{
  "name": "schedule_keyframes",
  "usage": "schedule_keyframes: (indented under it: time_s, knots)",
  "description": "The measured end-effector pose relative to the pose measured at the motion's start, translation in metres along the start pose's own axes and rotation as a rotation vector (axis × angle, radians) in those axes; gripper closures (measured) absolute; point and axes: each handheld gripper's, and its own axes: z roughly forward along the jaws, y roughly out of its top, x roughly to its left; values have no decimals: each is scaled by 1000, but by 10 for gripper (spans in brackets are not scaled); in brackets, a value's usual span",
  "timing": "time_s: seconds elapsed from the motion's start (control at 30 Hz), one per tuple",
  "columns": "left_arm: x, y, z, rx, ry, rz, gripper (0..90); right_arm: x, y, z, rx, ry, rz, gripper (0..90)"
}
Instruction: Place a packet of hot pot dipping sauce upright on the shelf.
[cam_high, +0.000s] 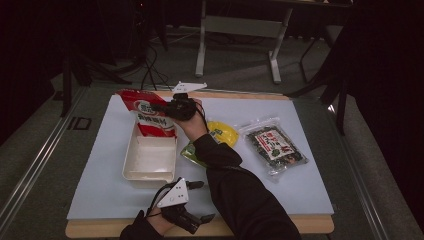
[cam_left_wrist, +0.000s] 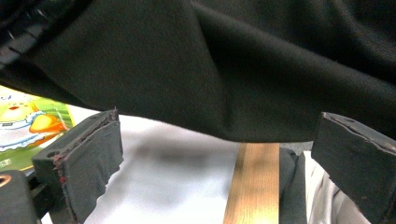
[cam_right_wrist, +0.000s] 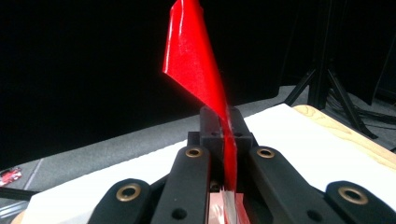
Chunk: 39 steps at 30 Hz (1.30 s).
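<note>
A red and white snack bag (cam_high: 150, 116) hangs over the far end of a cream tray (cam_high: 150, 159), its lower end reaching into the tray. My right gripper (cam_high: 162, 108) is shut on the bag's upper edge. In the right gripper view the red bag (cam_right_wrist: 196, 65) is pinched between the closed jaws and rises as a thin twisted sheet. My left gripper (cam_high: 210, 200) rests near the table's front edge, open, with nothing between its fingers (cam_left_wrist: 88, 154). A black sleeve (cam_left_wrist: 224, 65) crosses just above it.
A yellow packet (cam_high: 223, 132) and a green packet (cam_high: 192, 152) lie right of the tray, partly under the forearm. A clear bag of dark dried food (cam_high: 272, 145) lies farther right. A white mat (cam_high: 300, 185) covers the wooden table (cam_high: 95, 229).
</note>
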Motion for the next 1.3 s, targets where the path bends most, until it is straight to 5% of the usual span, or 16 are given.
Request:
schedule_keyframes:
  time_s: [0.17,0.3,0.4,0.7,1.03,1.3]
  knots:
    - [0,0,1,3,0,0,32,-3,-6,-5,4,-5,8,881]
    - [0,0,2,8,-4,-3,32,-6,-7,-13,4,2,24,785]
    - [0,0,3,9,-6,-4,32,-4,-10,-19,49,-10,-7,768]
    - [-1,1,6,7,-12,4,32,-2,-18,-35,76,-27,-12,717]
    - [-1,2,6,5,-10,20,32,-6,-33,-65,105,-61,9,627]
    - [0,2,7,9,2,26,32,-7,-36,-93,128,-104,3,642]
